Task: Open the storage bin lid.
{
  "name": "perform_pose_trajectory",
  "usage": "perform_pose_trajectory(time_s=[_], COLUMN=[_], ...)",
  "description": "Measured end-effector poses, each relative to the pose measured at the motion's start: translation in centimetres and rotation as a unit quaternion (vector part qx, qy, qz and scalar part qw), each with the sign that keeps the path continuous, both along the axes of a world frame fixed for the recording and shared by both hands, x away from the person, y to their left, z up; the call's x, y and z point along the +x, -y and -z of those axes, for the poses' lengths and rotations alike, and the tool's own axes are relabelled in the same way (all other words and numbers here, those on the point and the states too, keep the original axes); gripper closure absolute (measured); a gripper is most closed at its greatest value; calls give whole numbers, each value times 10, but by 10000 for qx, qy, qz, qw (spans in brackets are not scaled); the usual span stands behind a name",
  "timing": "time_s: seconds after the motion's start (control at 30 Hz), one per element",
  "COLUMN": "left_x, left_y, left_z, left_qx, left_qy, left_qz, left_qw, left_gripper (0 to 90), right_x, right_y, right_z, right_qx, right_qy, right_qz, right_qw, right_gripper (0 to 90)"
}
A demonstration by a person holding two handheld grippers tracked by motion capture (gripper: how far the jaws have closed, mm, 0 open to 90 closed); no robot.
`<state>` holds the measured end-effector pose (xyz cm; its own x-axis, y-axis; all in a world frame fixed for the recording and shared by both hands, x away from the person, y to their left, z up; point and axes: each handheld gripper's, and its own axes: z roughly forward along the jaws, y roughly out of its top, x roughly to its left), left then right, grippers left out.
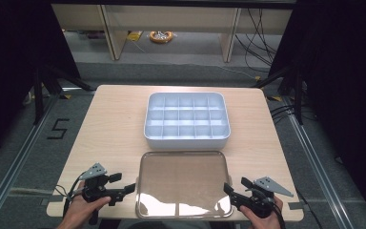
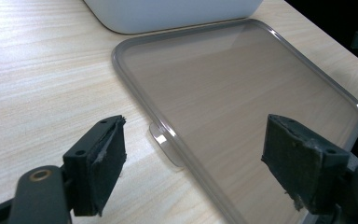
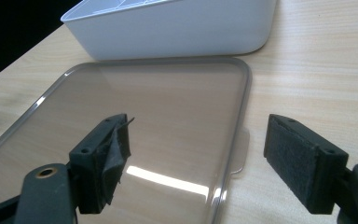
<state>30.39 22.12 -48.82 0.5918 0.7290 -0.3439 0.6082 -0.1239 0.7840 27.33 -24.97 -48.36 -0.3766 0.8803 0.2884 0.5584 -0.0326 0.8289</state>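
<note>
A white box (image 1: pixel 187 120) with several compartments stands in the middle of the wooden table (image 1: pixel 109 129). In front of it a clear lid (image 1: pixel 185 183) lies flat. My left gripper (image 1: pixel 125 182) is open at the lid's left edge. In the left gripper view the jaws (image 2: pixel 196 140) straddle the lid's rim (image 2: pixel 242 84) and its small tab (image 2: pixel 164 140) without touching them. My right gripper (image 1: pixel 236 186) is open at the lid's right edge. In the right gripper view its jaws (image 3: pixel 196 135) straddle the lid (image 3: pixel 144 107) and a tab (image 3: pixel 240 149); the box (image 3: pixel 177 28) stands behind.
The table's front edge runs just under both hands. Bare wood lies to the left and right of the box. The box's near wall (image 2: pixel 168 14) almost touches the lid's far edge. Dark floor and stand legs (image 1: pixel 43 90) surround the table.
</note>
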Motion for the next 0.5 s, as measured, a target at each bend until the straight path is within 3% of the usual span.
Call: perform_pose_trajectory(time_s=[0.03,0.07,0.13,0.23,0.27,0.33,0.37,0.43,0.5], left_x=[-1,-2,-3,-6,-7,-9,-10,-11,-12], left_y=[0,0,-1,-2,-4,-5,-4,-4,-4], left_z=[1,0,0,0,0,0,0,0,0], left_qx=[-76,-55,-32,-59,-22,-13,-97,-64,-99], left_qy=[35,-27,4,4,20,-1,12,33,30], left_qz=[-29,-37,-7,-28,6,-3,-40,-49,-34], left_qw=[10000,10000,10000,10000,10000,10000,9999,10000,9999], left_gripper=[207,206,207,204,203,193,190,181,173], right_x=[-3,-3,-6,-7,-10,-11,-11,-12,-15], right_y=[-2,-2,-3,1,0,2,2,2,4], right_z=[-1,0,-1,1,0,0,1,1,-2], right_qx=[104,67,130,-25,37,-104,-75,-51,-146], right_qy=[-168,-97,-166,93,-14,71,70,84,41], right_qz=[70,14,71,-47,40,-6,-17,-20,-20], right_qw=[9998,9999,9998,9999,10000,9999,9999,9999,9999], right_gripper=[234,234,234,233,233,233,233,233,231])
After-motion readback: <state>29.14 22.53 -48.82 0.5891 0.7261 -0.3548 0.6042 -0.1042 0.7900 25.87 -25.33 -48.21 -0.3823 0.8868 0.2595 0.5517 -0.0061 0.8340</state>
